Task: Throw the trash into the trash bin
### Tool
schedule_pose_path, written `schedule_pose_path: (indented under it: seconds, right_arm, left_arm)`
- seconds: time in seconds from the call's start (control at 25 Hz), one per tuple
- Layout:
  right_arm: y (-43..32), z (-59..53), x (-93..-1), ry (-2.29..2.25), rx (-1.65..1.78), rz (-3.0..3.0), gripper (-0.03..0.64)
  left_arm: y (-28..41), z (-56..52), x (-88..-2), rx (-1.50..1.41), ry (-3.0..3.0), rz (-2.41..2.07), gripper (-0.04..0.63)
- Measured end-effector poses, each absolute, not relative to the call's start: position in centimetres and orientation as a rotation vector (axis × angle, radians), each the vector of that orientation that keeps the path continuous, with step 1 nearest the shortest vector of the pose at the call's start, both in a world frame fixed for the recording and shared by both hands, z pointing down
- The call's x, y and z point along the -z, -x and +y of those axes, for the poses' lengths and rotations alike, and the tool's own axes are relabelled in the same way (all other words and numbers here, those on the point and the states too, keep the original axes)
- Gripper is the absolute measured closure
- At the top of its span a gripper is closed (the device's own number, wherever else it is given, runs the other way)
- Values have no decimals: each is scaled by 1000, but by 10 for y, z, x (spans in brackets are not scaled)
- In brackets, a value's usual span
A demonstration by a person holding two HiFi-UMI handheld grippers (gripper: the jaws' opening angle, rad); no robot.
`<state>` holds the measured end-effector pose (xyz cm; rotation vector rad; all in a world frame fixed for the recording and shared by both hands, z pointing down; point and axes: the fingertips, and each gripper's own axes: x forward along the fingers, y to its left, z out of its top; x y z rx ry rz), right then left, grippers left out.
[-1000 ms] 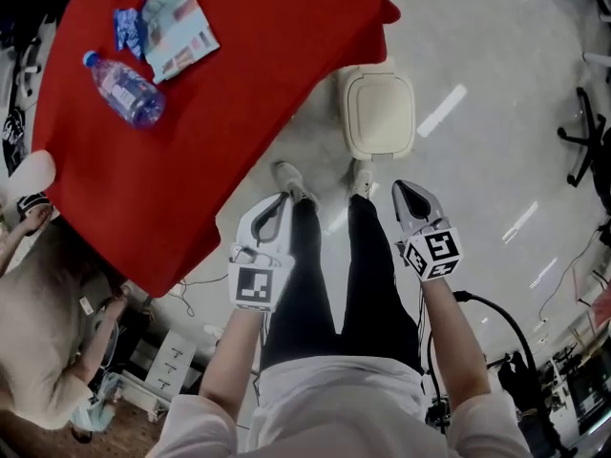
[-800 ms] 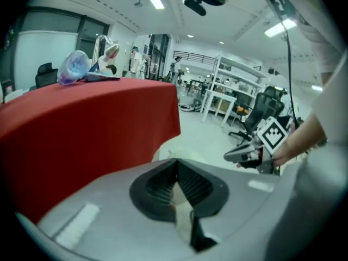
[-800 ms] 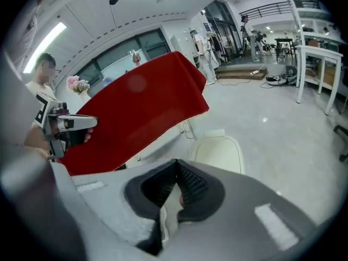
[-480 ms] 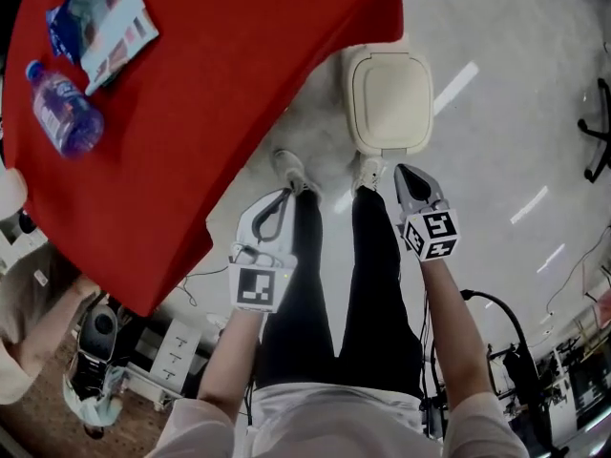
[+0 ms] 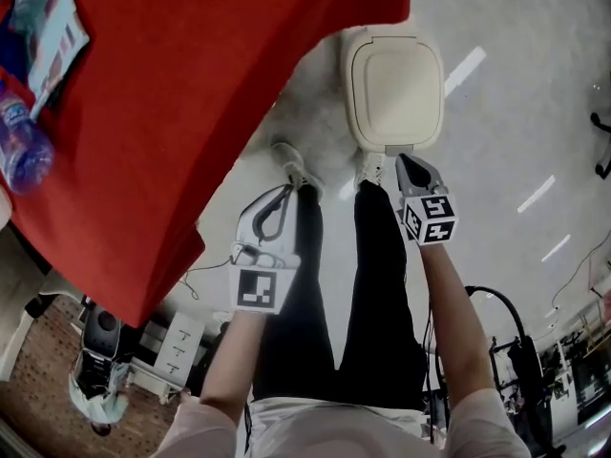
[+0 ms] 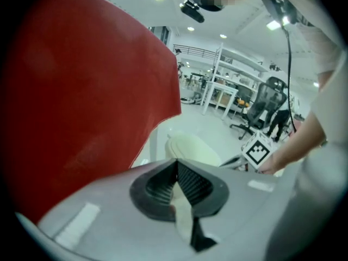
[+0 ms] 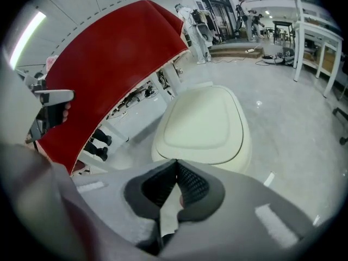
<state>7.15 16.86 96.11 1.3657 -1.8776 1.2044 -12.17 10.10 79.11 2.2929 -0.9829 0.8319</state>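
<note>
Two grippers hang low in front of the person's legs (image 5: 329, 284), each with its jaws pressed together on nothing. The left gripper (image 5: 284, 192) shows its ribbed pads (image 6: 193, 181) meeting in its own view, and the right gripper (image 5: 406, 160) shows the same in its view. The bin (image 5: 394, 89) stands on the floor (image 5: 506, 160) just past the shoes (image 5: 291, 165), beside the overhang of the red cloth (image 5: 191, 93). Its cream lid is down, so the inside is hidden. From the head view the right gripper's tip overlaps the bin's near rim, and whether it touches cannot be told. In the right gripper view the bin fills the middle just beyond the jaws, its near edge hidden behind the gripper's grey body. The left gripper view gives only a sliver of the bin, between the cloth and that gripper's body, with the right gripper's marker cube (image 6: 256, 152) beside it. The trash lies on the cloth at the far left, well apart from both grippers. It is a bottle (image 5: 19, 151) and a striped packet (image 5: 48, 12), both cut off by the frame edge, with the print on both too blurred to read. The cloth covers the table entirely. The clutter below it at the lower left is dark and hard to make out.
</note>
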Motion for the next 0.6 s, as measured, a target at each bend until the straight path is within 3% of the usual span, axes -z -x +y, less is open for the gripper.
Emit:
schedule_pose_path:
  seconds: [0.6]
  right_arm:
    - [-76, 177, -993, -1371, -1243, -1699, 617]
  left_arm:
    - [124, 105, -800, -832, -2281, -987, 589]
